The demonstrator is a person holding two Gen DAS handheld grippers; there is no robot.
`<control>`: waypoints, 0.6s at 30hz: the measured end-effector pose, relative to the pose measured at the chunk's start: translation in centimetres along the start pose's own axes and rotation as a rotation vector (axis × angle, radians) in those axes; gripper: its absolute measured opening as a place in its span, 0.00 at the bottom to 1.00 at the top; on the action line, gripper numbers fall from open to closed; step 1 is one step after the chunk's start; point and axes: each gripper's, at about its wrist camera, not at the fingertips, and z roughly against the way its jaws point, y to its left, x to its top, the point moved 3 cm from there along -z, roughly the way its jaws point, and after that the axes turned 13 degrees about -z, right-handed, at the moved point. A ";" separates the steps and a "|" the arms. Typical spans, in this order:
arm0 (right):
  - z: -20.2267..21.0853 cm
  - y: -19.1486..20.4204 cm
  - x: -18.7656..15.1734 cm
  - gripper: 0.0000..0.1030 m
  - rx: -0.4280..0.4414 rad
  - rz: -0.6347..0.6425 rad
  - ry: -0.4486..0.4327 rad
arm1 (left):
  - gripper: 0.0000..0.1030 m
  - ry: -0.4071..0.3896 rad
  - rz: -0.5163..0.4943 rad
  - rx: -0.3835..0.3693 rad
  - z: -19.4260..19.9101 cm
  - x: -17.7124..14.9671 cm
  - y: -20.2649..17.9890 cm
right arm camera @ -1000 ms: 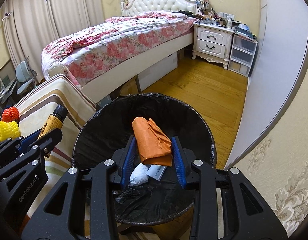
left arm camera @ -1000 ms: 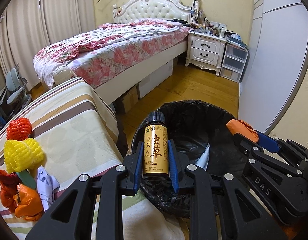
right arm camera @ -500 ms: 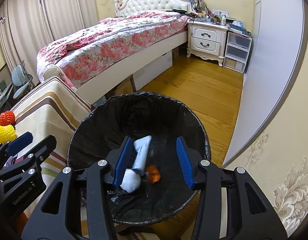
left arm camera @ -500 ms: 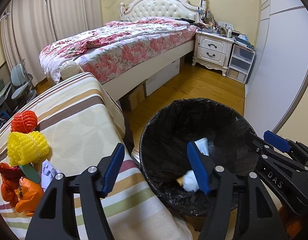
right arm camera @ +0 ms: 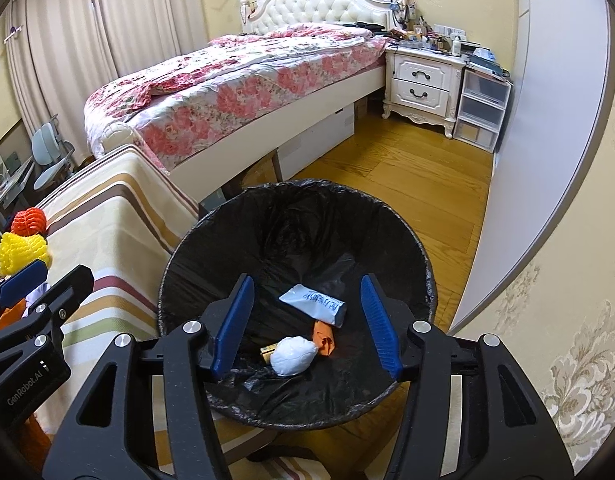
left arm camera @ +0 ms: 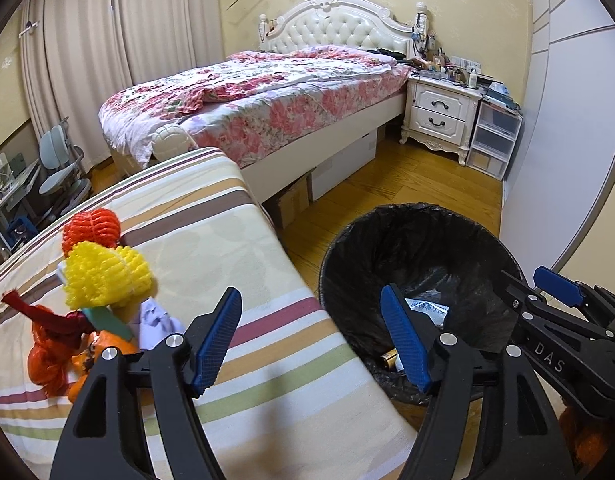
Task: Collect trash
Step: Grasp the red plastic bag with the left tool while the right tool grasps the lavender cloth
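Observation:
A bin with a black liner (right arm camera: 307,186) stands on the wood floor beside a striped table (left arm camera: 235,240). In the bin lie a white-blue packet (right arm camera: 313,304), an orange wrapper (right arm camera: 323,334), a white crumpled ball (right arm camera: 293,356) and a brown bottle (left arm camera: 387,360). My right gripper (right arm camera: 307,284) hangs over the bin, its jaws opening with nothing between them. My left gripper (left arm camera: 310,296) straddles the table edge and the bin rim, its jaws also opening and empty. A yellow foam net (left arm camera: 107,274), an orange-red foam net (left arm camera: 91,230), an orange bag (left arm camera: 47,356) and crumpled paper (left arm camera: 155,320) lie on the table.
A bed with a floral cover (left arm camera: 267,96) fills the back of the room. A white nightstand (left arm camera: 441,116) and plastic drawers (left arm camera: 493,140) stand to its right. A pale wardrobe wall (right arm camera: 547,160) runs along the right. A chair (left arm camera: 59,168) is at far left.
The left gripper let go of the brown bottle and the right let go of the orange wrapper; both fell into the bin. The left gripper has shifted left toward the table.

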 end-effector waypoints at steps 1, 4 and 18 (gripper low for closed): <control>0.1 0.3 -0.2 0.53 0.004 0.004 0.001 | 0.68 0.000 0.004 0.004 0.2 -0.2 0.2; 0.4 1.0 -0.6 0.53 0.015 0.014 0.007 | 0.68 -0.001 0.016 0.014 0.8 -0.7 1.0; 2.0 5.8 -3.1 0.53 0.090 0.094 0.031 | 0.68 0.019 0.106 0.087 4.1 -5.5 6.1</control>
